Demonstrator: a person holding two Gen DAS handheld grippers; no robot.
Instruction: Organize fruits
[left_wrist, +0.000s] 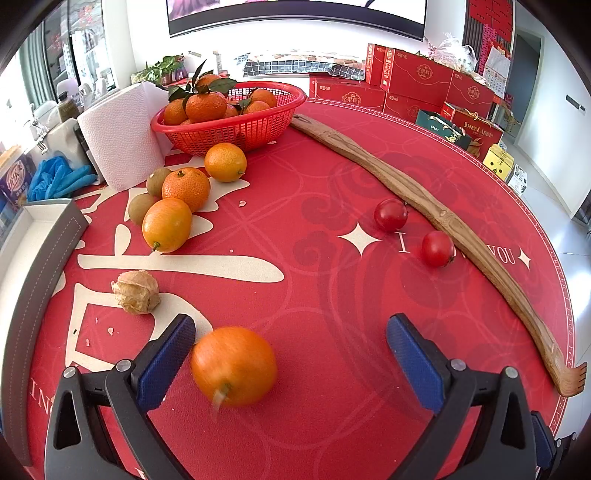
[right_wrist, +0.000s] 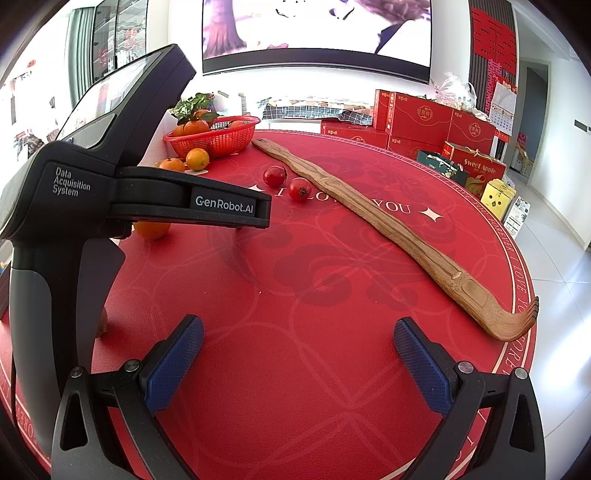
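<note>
In the left wrist view, the left gripper (left_wrist: 290, 356) is seen with its fingers spread wide, and a blurred kumquat (left_wrist: 233, 366) lies between them, near the left finger, not pinched. The wide opening is judged to leave room around the fruit. Three more kumquats (left_wrist: 167, 224) and two green fruits are grouped beside the red basket (left_wrist: 236, 138) of tangerines, perhaps sorted by kind. Two cherry tomatoes (left_wrist: 390, 214) rest against a wooden back scratcher (left_wrist: 443, 218), which seems to divide the bench (left_wrist: 332, 295)

In the right wrist view, the right gripper (right_wrist: 299, 363) is held with fingers spread and empty over bare cloth
</note>
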